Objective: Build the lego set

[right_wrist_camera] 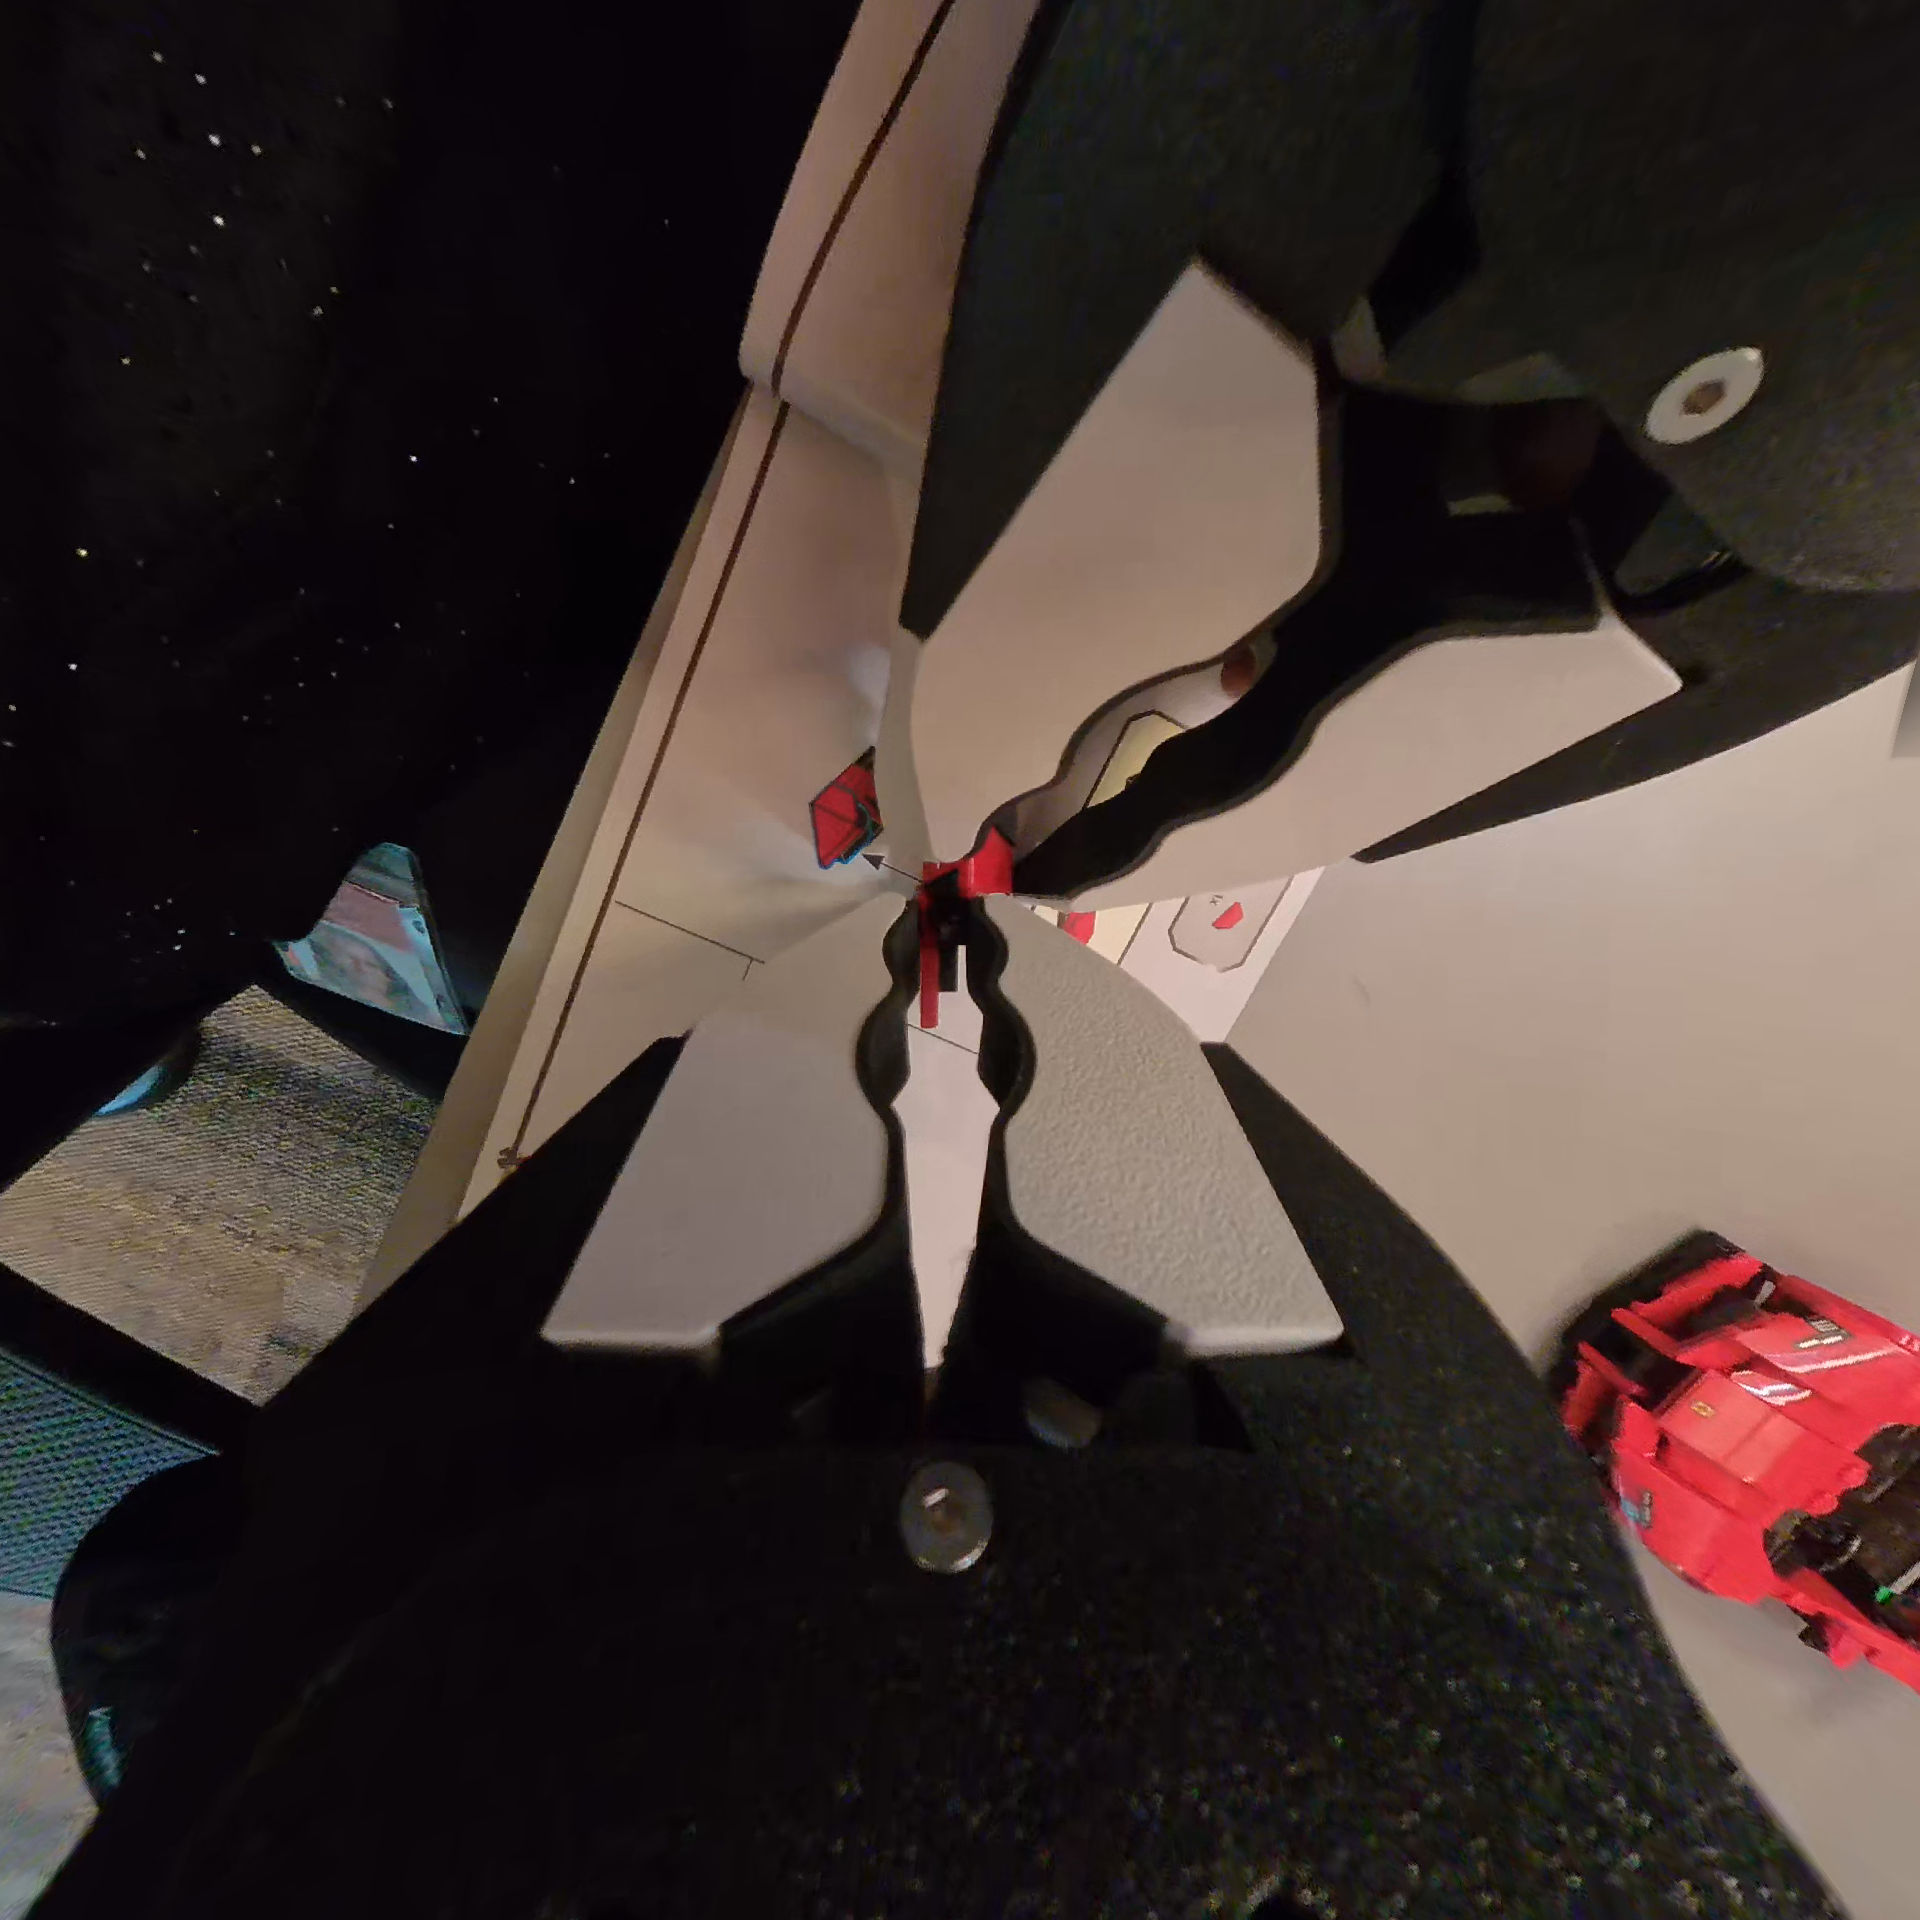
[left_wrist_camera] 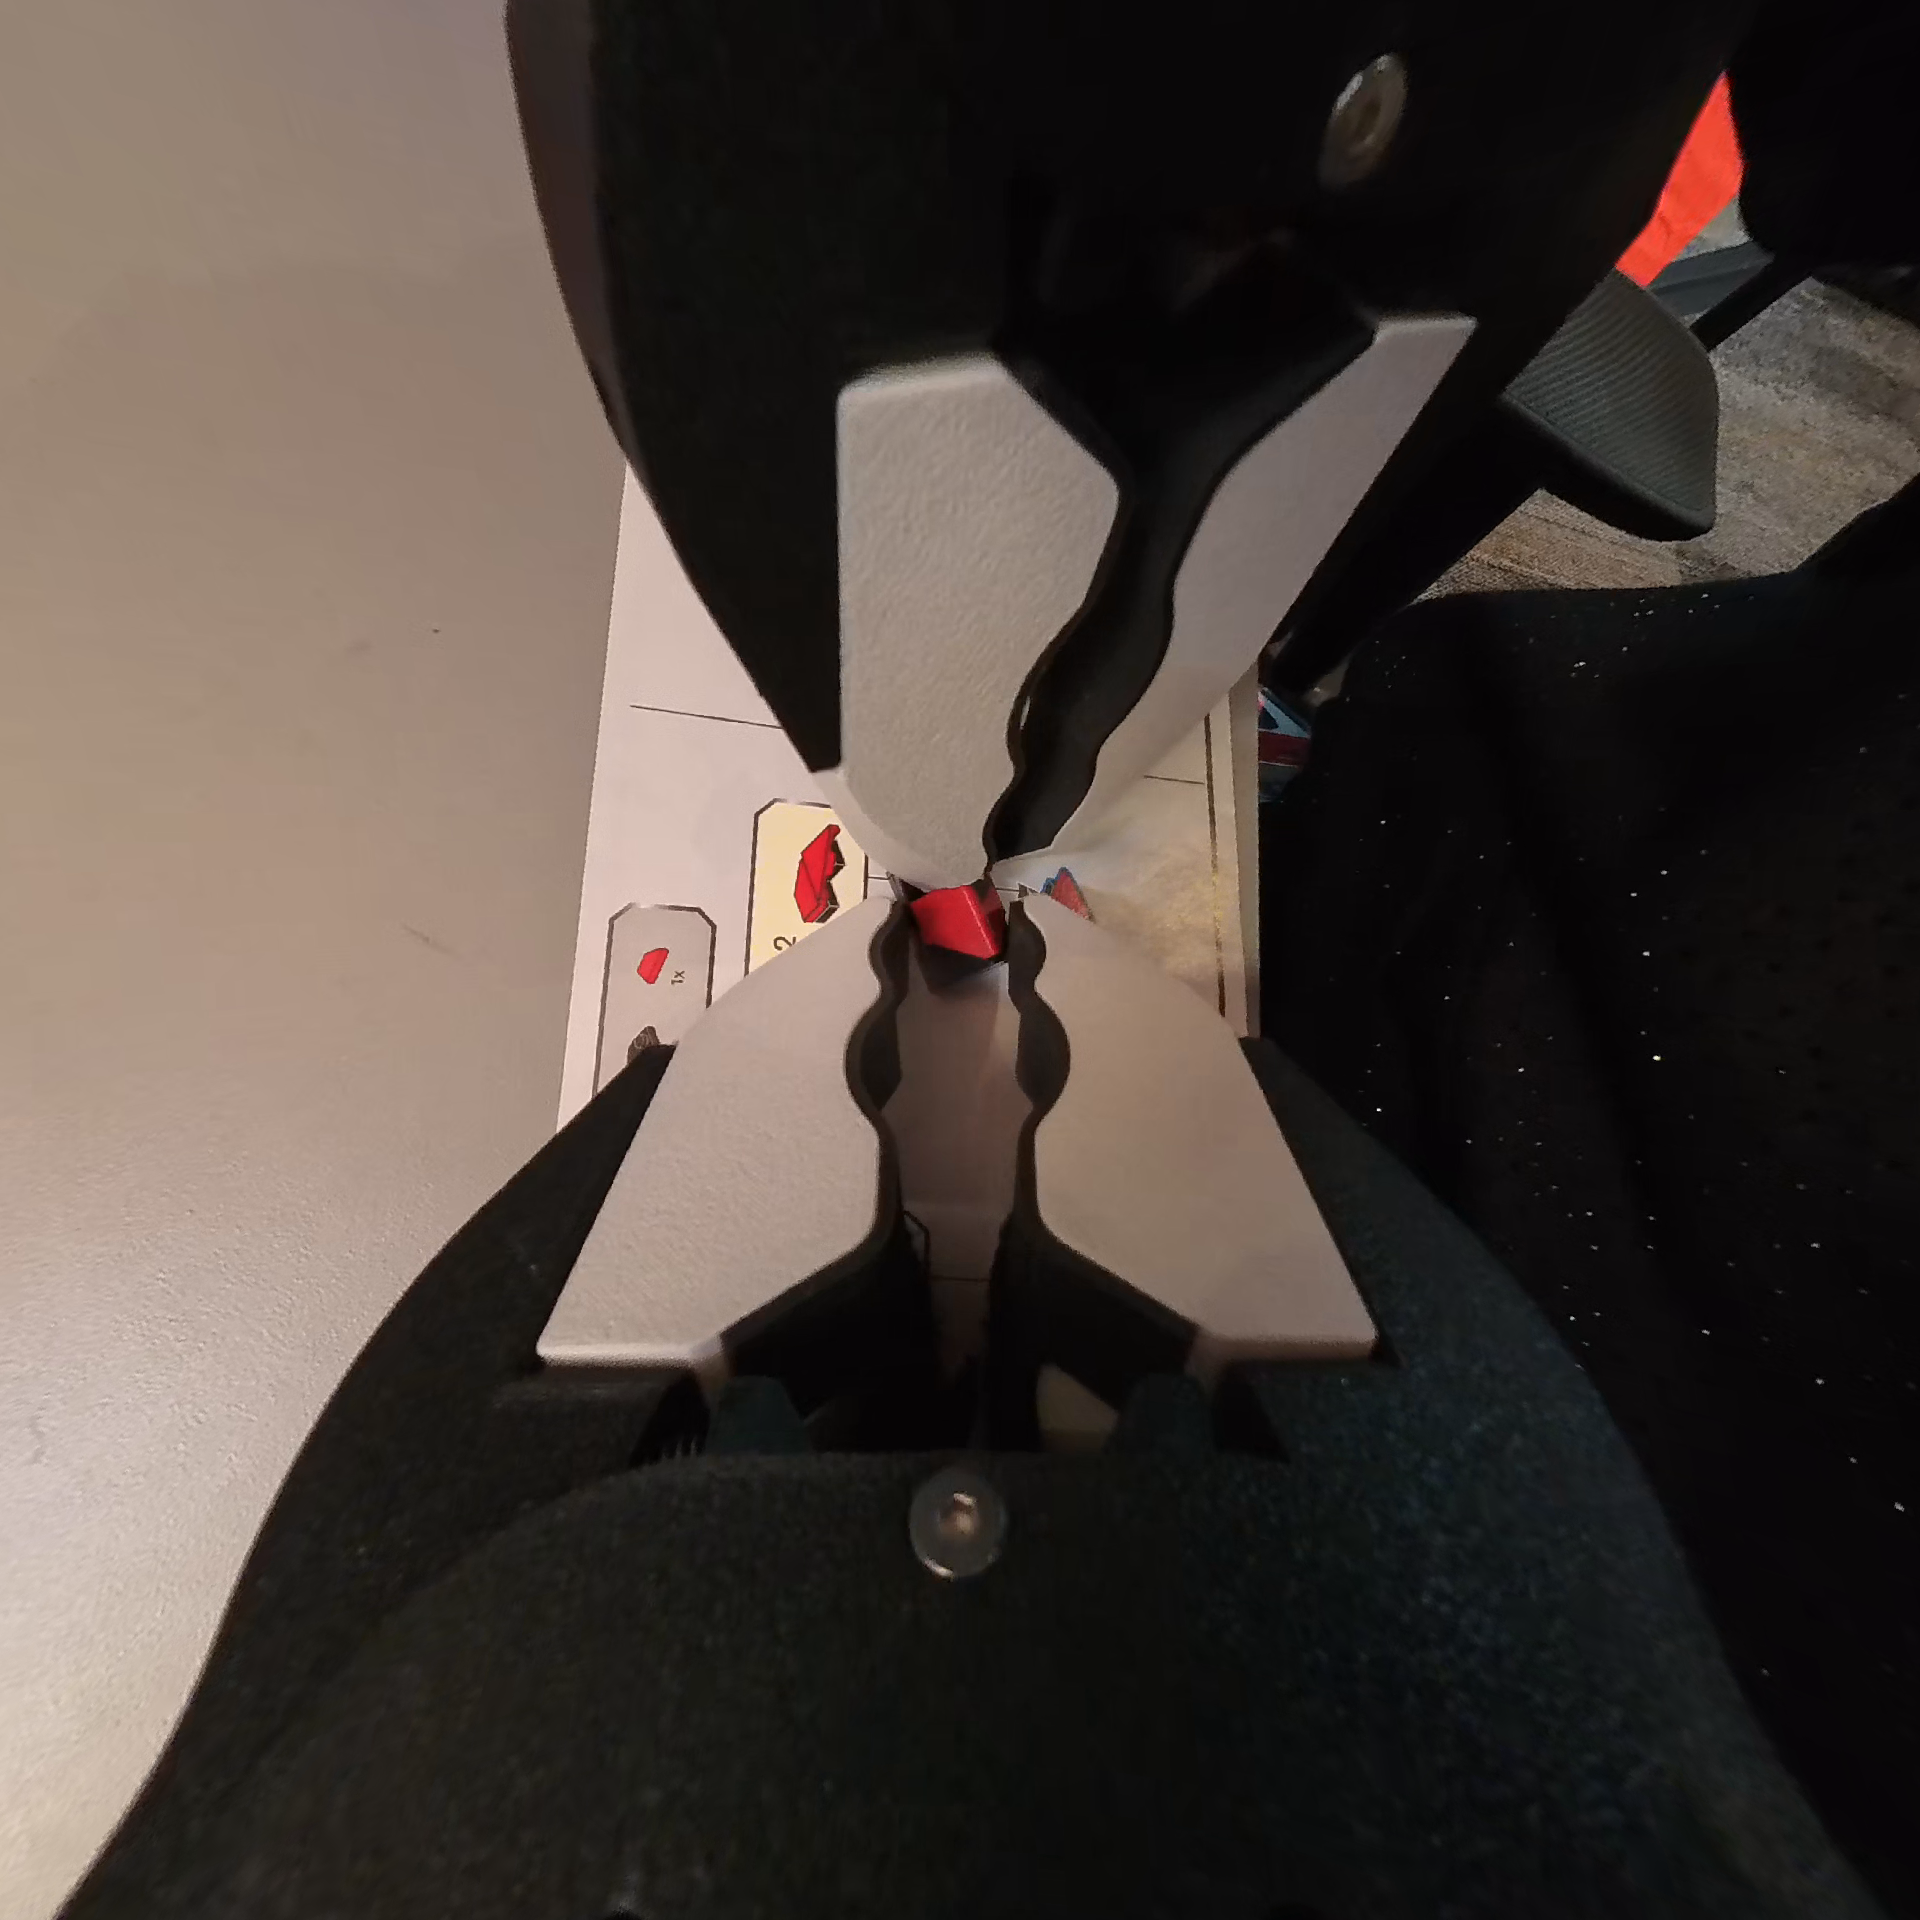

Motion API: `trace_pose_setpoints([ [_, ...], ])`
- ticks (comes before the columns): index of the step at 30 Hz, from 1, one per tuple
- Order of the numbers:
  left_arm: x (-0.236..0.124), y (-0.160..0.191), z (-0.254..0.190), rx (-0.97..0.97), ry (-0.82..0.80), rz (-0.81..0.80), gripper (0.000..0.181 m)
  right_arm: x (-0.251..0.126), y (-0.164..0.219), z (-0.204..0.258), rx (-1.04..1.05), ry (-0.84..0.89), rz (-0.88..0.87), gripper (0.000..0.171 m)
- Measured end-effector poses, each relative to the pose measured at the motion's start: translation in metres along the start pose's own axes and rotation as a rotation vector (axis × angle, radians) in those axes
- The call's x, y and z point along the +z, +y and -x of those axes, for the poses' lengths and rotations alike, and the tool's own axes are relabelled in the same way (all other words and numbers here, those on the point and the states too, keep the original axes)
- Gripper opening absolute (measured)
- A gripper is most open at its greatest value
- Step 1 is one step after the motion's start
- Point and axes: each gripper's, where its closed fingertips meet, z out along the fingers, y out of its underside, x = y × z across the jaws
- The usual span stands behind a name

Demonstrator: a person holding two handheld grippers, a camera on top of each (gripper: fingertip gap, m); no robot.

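My left gripper [left_wrist_camera: 954,906] is shut on a small red brick [left_wrist_camera: 961,930] held at its fingertips above the open instruction booklet [left_wrist_camera: 707,790]. My right gripper [right_wrist_camera: 940,909] is shut on a thin red and black piece [right_wrist_camera: 931,982]. The two grippers meet tip to tip, and the pieces touch. In the left wrist view the right gripper [left_wrist_camera: 995,847] comes in from above. In the right wrist view the left gripper [right_wrist_camera: 1006,868] comes in from the upper right with the red brick [right_wrist_camera: 987,854]. A partly built red Lego car [right_wrist_camera: 1745,1455] lies on the table at the lower right.
The white table [left_wrist_camera: 260,727] runs to the left of the booklet. A person's black speckled clothing [left_wrist_camera: 1610,987] is at the table's edge. A black chair armrest [left_wrist_camera: 1621,416] and grey carpet [right_wrist_camera: 208,1195] lie beyond. Less than 4 cm separates the two grippers' tips. The partly built red Lego car [right_wrist_camera: 1745,1455] is about equally far from each gripper, around 20 cm.
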Motion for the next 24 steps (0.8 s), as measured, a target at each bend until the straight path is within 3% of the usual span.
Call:
trace_pose_setpoints([
  [7,-0.0007,0.0003,0.0002,0.000,0.006,-0.016,0.018,-0.0001,-0.0005,0.0012,0.064,0.014,-0.038,0.011],
  [9,-0.0006,0.0003,-0.0002,0.003,0.012,-0.016,0.018,-0.0008,0.0009,0.0040,0.048,0.012,-0.050,0.027],
  [11,-0.0006,0.0002,-0.0004,0.007,0.014,-0.016,0.018,-0.0023,0.0016,0.0045,0.037,0.017,-0.078,0.029],
  [17,-0.0005,0.0002,-0.0005,0.004,0.019,-0.014,0.018,-0.0006,-0.0013,0.0012,0.050,0.010,-0.166,0.010],
  [24,-0.0002,0.0001,-0.0004,0.008,0.016,-0.018,0.018,-0.0006,-0.0017,0.0012,0.119,-0.005,-0.182,0.008],
])
